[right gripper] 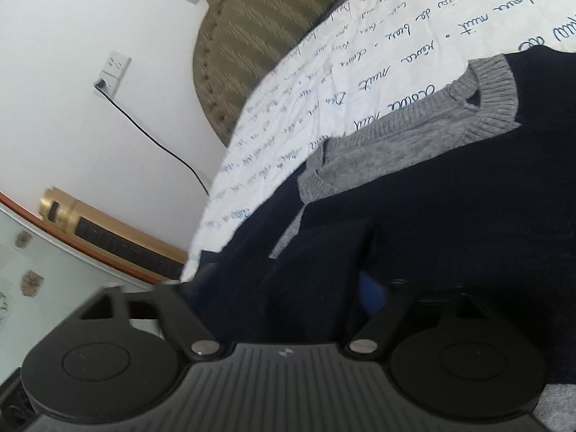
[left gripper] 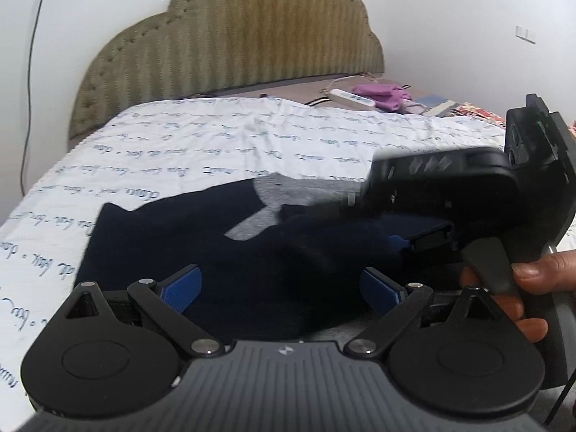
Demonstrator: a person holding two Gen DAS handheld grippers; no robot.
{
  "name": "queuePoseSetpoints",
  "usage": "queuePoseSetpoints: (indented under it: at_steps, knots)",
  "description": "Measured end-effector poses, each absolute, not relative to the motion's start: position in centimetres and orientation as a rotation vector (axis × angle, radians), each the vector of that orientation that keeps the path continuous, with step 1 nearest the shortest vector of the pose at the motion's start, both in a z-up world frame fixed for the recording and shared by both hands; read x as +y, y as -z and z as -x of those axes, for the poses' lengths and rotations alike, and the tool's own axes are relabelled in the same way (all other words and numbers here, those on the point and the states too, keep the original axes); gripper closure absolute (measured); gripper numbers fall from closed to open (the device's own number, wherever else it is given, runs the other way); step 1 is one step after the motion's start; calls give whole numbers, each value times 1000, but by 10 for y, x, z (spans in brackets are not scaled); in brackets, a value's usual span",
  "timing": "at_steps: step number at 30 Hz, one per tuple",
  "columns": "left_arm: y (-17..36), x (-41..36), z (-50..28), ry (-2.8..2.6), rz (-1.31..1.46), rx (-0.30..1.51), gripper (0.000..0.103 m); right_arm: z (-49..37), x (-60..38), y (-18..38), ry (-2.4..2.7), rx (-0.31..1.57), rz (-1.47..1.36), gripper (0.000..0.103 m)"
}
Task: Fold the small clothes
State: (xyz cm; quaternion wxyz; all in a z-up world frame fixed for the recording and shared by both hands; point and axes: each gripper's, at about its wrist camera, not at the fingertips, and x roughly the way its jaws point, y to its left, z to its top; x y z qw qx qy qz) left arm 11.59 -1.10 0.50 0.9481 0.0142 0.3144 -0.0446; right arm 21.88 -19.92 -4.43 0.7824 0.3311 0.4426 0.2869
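Left wrist view sits low and close behind the left claw (left gripper: pixel 280 284), looking across the bed (left gripper: pixel 187 136) toward the headboard (left gripper: pixel 230 36), while the right wrist view, rolled sideways and closer in, shares the navy-and-grey sweater (right gripper: pixel 450 187), bedsheet, headboard and wall socket (right gripper: pixel 113 72).

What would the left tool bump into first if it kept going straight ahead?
Most likely the dark blue sweater on the bed. The left tool is open and tilted down toward it, with the dark cloth right between and ahead of its blue pads. How near it is, the picture does not show.
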Motion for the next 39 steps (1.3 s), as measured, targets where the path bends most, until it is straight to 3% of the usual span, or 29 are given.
queuePoseSetpoints:
  at_steps: [2,5,14,31,39]
  knots:
    - [-6,-9,-116,73,-31,642,7,-218,-195,44,-589,966,-686,83]
    - [-8,-5,-115,38,-37,635,7,-213,-196,34,-558,913,-648,95]
    - [-16,35,-122,-174,59,627,5,-185,-247,-23,-420,705,-523,96]
    - [-1,43,-135,-186,8,716,5,-173,-290,8,-235,752,-457,96]
    - [3,45,-137,-194,0,731,5,-169,-271,17,-208,743,-298,96]
